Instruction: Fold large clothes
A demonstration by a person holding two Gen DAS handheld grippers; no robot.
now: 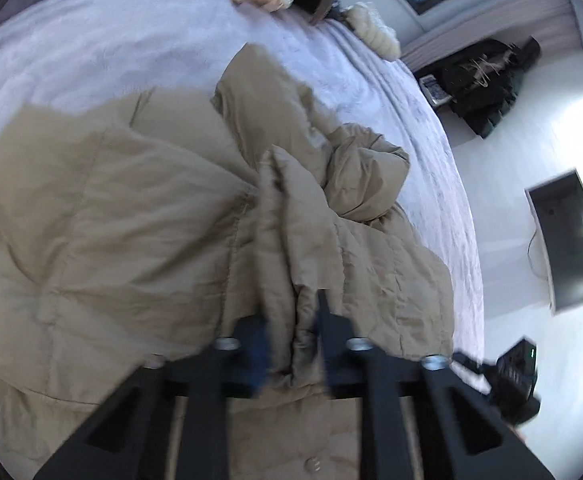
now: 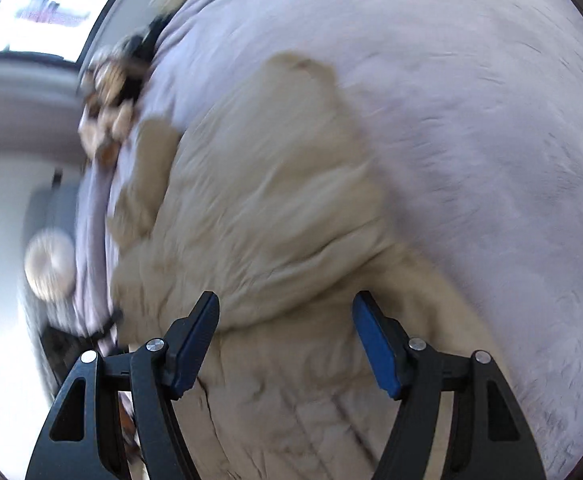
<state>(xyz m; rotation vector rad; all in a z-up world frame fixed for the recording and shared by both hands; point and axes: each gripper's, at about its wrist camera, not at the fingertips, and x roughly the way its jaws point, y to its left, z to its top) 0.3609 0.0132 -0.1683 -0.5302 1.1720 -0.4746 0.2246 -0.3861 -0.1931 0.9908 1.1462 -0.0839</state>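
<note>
- A tan padded coat (image 1: 139,216) is spread, rumpled, on a bed covered by a pale lilac blanket (image 1: 91,48).
- The left gripper (image 1: 293,344) is clenched on a raised fold of the coat, which is pinched between its fingers.
- The right gripper (image 2: 285,344) is held above the coat (image 2: 267,200) with its blue pads (image 2: 375,344) spread apart; nothing is pressed between them.
- A dark screen (image 1: 571,240) is seen on the white floor beside the bed.

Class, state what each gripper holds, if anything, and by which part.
The left gripper pinches a bunched fold of the tan coat. The right gripper, jaws apart, holds nothing.
</note>
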